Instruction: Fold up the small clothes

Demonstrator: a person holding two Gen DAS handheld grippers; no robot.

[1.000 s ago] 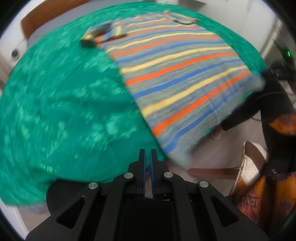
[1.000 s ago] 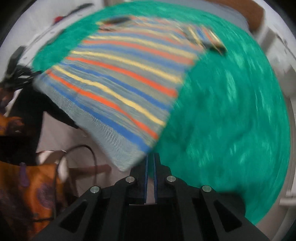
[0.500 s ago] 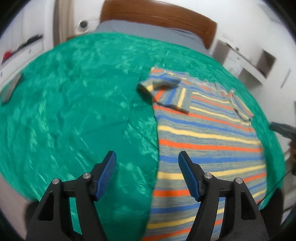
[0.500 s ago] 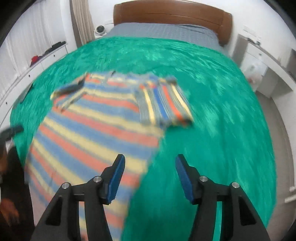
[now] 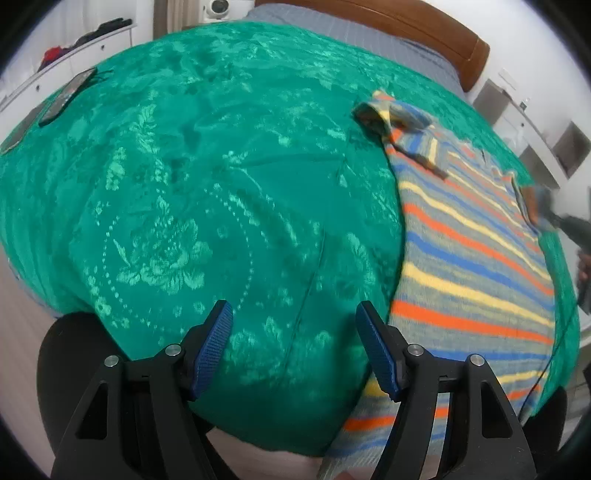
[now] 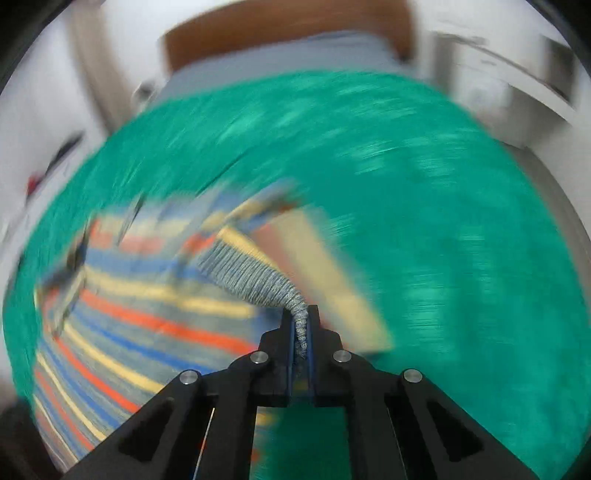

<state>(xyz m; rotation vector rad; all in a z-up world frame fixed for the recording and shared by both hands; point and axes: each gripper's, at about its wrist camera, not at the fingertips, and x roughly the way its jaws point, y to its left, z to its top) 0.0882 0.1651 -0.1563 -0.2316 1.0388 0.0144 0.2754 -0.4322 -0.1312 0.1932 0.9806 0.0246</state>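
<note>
A striped knit sweater [image 5: 472,258] in grey, blue, orange and yellow lies flat on a green bedspread [image 5: 207,192], with its near hem hanging over the bed's front edge. One sleeve [image 5: 402,129] lies folded at the far end. My left gripper [image 5: 293,343] is open and empty, low over the bedspread just left of the sweater's side edge. My right gripper [image 6: 302,325] is shut on the sweater's ribbed grey edge [image 6: 255,273] and holds it lifted above the striped body [image 6: 122,325]. The right wrist view is heavily blurred.
A wooden headboard [image 5: 413,26] and grey sheet are at the far end of the bed. White shelving [image 5: 532,122] stands on the right. A dark flat device [image 5: 70,94] lies on the bed's far left edge. Floor shows below the bed's front edge.
Both grippers were shut a second ago and opened half a second ago. Now the right gripper has shut on the sweater's ribbed edge and lifts it. The left stays open and has dropped lower.
</note>
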